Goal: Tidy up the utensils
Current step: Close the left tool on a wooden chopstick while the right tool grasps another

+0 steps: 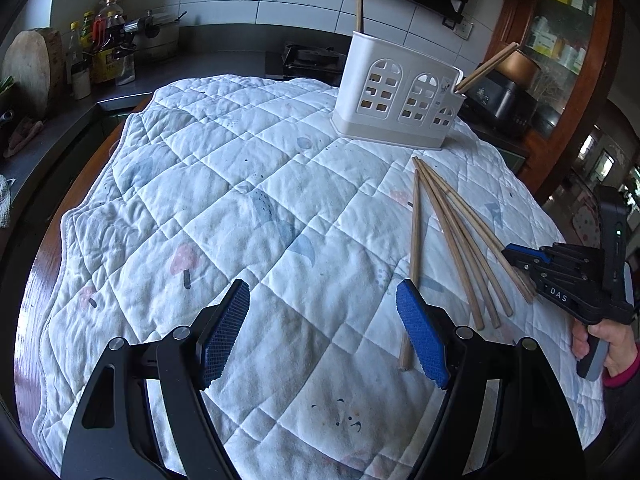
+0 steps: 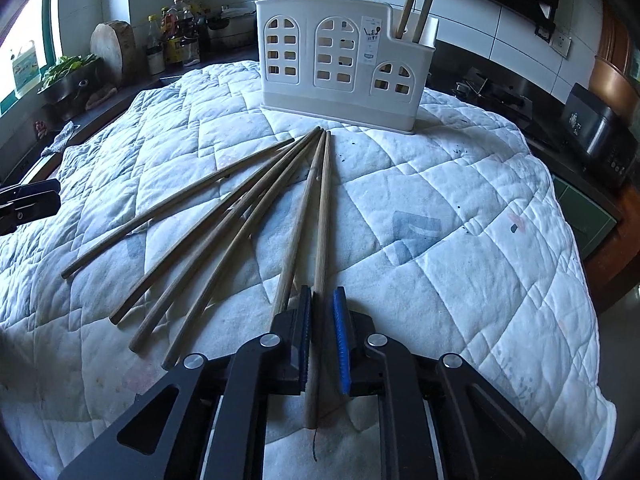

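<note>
Both wrist views face the white caddy (image 1: 398,96) across the quilt (image 1: 240,184), the right one nearer.

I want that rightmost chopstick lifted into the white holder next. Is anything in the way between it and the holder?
Nothing visible blocks it. The right gripper straddles the rightmost chopstick, jaws narrow around it. Only bare quilt lies ahead to the white holder, where two chopsticks already stand in the right compartment.

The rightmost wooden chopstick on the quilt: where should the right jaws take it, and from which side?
Grip the rightmost wooden chopstick at its thick near end, coming along its length from the near side. That end lies free of the fanned neighbours, whose far tips converge by the white plastic holder.
</note>
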`<state>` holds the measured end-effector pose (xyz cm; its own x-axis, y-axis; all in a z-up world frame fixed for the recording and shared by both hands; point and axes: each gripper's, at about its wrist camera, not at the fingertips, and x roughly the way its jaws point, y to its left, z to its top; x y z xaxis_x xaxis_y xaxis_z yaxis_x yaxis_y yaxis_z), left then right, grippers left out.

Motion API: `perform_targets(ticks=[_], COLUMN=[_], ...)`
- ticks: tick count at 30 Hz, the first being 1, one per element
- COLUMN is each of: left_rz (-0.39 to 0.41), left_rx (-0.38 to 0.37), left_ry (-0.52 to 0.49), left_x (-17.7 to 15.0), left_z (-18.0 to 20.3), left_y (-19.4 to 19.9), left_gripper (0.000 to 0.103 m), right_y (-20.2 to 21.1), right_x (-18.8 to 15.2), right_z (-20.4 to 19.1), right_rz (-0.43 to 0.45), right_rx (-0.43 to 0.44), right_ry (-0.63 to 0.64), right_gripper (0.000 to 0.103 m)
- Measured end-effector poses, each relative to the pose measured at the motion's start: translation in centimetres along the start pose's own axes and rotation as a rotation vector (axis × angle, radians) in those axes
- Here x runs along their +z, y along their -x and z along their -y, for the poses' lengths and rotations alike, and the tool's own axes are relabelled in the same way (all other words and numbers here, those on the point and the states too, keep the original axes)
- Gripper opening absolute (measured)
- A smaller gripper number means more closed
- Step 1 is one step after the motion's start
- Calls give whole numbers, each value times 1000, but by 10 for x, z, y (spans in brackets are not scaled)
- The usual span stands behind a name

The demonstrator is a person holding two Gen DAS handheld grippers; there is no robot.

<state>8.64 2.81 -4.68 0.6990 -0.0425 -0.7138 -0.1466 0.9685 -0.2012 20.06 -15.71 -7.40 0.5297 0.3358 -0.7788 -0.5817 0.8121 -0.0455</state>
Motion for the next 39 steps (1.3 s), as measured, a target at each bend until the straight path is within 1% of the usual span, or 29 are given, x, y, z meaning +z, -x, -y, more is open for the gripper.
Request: perform_targets(ticks=[7, 8, 12, 15, 16, 17, 18, 19, 21, 23, 25, 27, 30, 32, 37, 39], left_rz=[-10, -14, -23, -14, -13, -16, -25, -33, -47, -58, -67, -77, -95, -106, -123, -125], left_rx=[-52, -54, -86, -99, -96, -97, -106, -111, -122, -133, -137, -137, -140, -150, -136, -126], left_ry=[-71, -84, -125, -161, -172, -183, -187, -187, -188, -190, -191, -191, -170, -165, -179, -181], left_x=[-7, -8, -8, -5, -4, -3, -2, 0, 1, 2, 1, 1, 1, 1, 2, 4], left_z=[25, 29, 44, 54, 56, 59, 60, 61, 62, 63, 64, 64, 61, 60, 63, 63], left_y=[-5, -7, -13, -16, -18, -20, -23, -26, -33, -37, -40, -43, -49, -51, -57, -59], left_gripper=[76, 74, 73, 73, 70, 63, 59, 53, 48, 37, 34, 30, 29, 22, 15, 11], right_y=[4, 5, 6, 6, 6, 6, 6, 6, 5, 5, 6, 6, 7, 7, 8, 9], right_x=[-7, -7, -9, -9, -9, -9, -9, -9, -9, -9, -9, -9, -9, -10, -11, -12], right_z=[12, 12, 13, 13, 13, 13, 14, 14, 15, 15, 15, 15, 14, 15, 14, 14], right_rz=[2, 3, 2, 3, 3, 3, 3, 4, 4, 4, 4, 4, 4, 4, 2, 1], right_rx=[-15, -18, -19, -20, -19, -17, -15, -13, -9, -7, -6, -6, -7, -8, -9, -7], right_ry=[-60, -64, -69, -71, -71, -73, -75, -78, -82, -84, -84, -86, -87, -85, -86, -89], right_gripper=[7, 7, 7, 7, 7, 7, 7, 7, 7, 8, 8, 9, 10, 10, 10, 10])
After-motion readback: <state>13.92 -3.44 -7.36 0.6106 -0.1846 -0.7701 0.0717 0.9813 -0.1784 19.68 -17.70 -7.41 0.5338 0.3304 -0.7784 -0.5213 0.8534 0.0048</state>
